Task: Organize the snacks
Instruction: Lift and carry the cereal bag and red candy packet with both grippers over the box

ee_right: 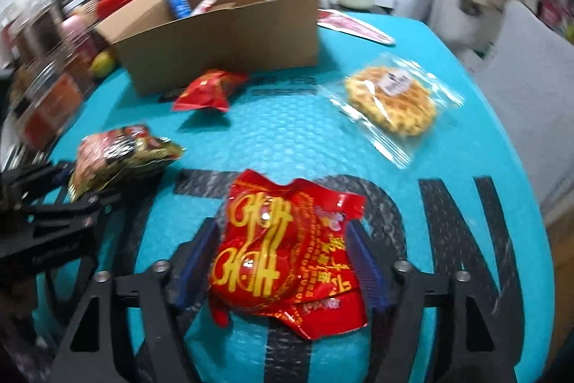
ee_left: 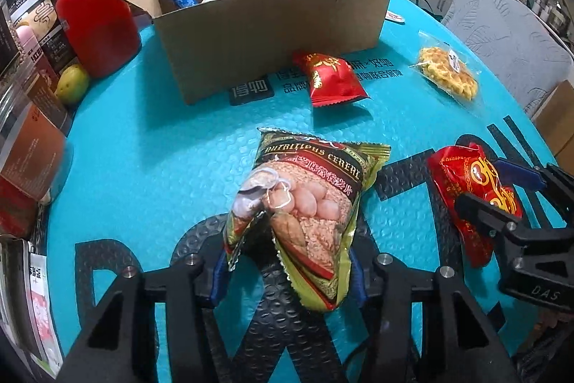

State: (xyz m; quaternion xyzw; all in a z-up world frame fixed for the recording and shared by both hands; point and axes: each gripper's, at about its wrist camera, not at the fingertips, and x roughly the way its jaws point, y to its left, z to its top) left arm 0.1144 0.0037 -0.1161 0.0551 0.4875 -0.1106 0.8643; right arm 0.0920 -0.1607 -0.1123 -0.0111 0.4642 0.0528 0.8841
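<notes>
My left gripper [ee_left: 287,271] is shut on a green cereal packet [ee_left: 305,203], held above the teal mat; the packet also shows in the right wrist view [ee_right: 118,157]. My right gripper [ee_right: 283,261] is shut on a red snack packet with yellow letters [ee_right: 287,253], seen too in the left wrist view [ee_left: 470,189]. An open cardboard box [ee_left: 265,24] with several snacks inside stands at the back, also in the right wrist view [ee_right: 222,34]. A small red packet [ee_left: 330,78] lies in front of it. A wrapped waffle [ee_left: 448,74] lies to the right.
Red canisters [ee_left: 97,20], jars and boxes crowd the left edge, with a yellow-green fruit [ee_left: 71,83]. A flat red-white sachet [ee_right: 355,27] lies behind the box on the right. A grey chair [ee_left: 509,34] stands beyond the table's right edge.
</notes>
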